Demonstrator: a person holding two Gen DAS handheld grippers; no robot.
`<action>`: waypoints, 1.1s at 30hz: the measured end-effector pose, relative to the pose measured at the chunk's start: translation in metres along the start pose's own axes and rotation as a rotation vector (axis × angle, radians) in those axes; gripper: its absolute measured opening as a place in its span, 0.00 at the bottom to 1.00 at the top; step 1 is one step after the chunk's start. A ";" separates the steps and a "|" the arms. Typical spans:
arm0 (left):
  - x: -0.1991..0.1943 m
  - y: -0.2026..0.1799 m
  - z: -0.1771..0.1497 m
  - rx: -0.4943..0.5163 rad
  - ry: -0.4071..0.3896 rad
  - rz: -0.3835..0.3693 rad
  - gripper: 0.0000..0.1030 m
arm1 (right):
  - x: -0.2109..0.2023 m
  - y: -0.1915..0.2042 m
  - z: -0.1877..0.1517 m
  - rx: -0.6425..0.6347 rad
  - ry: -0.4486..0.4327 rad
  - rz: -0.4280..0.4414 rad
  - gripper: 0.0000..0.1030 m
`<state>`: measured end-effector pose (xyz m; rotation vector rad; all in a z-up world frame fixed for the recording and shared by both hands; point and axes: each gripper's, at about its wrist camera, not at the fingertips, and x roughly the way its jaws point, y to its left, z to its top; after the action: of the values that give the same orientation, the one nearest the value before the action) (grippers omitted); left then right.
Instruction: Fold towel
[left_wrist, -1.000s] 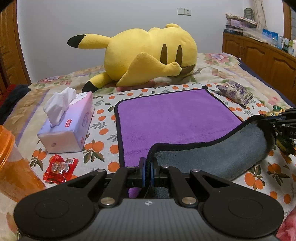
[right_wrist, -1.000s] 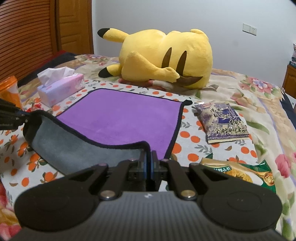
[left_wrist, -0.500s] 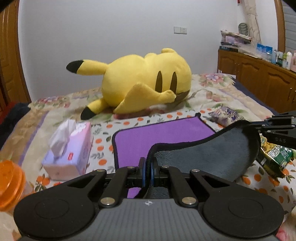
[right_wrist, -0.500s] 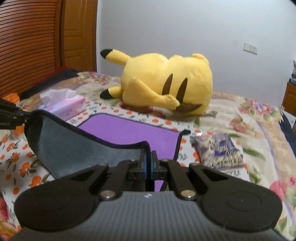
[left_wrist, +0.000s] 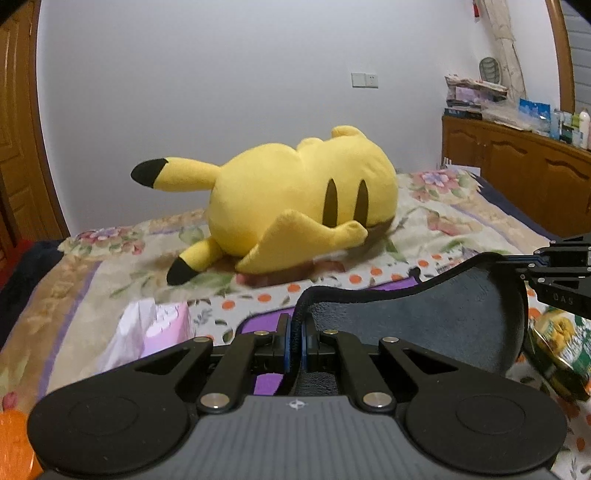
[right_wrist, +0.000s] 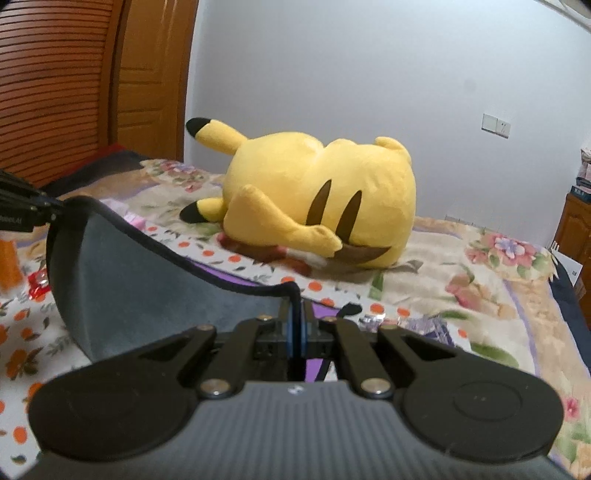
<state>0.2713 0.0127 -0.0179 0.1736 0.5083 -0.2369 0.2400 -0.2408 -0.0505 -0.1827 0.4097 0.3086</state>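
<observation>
Left tongs (left_wrist: 294, 345) clamped on towel (left_wrist: 424, 325) corner, right tongs (right_wrist: 295, 332) clamped on other; towel hung between, lifted off bed (right_wrist: 461, 266). Best: level corners, carry forward, land edges square.

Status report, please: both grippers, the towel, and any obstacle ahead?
Left gripper and right gripper each shut on a near corner of the towel. Near edge lifted, grey underside showing. Pikachu plush lies ahead, beyond the far edge.
</observation>
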 end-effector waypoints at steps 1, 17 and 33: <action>0.003 0.001 0.003 -0.001 -0.003 0.003 0.06 | 0.003 -0.001 0.003 0.002 -0.003 -0.002 0.04; 0.056 0.009 0.037 -0.014 0.011 0.091 0.06 | 0.061 -0.012 0.036 -0.058 0.021 -0.070 0.04; 0.138 0.019 0.019 -0.034 0.102 0.167 0.06 | 0.133 -0.009 0.016 -0.053 0.168 -0.133 0.04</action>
<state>0.4022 0.0014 -0.0686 0.1949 0.5950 -0.0569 0.3649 -0.2108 -0.0904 -0.2881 0.5536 0.1739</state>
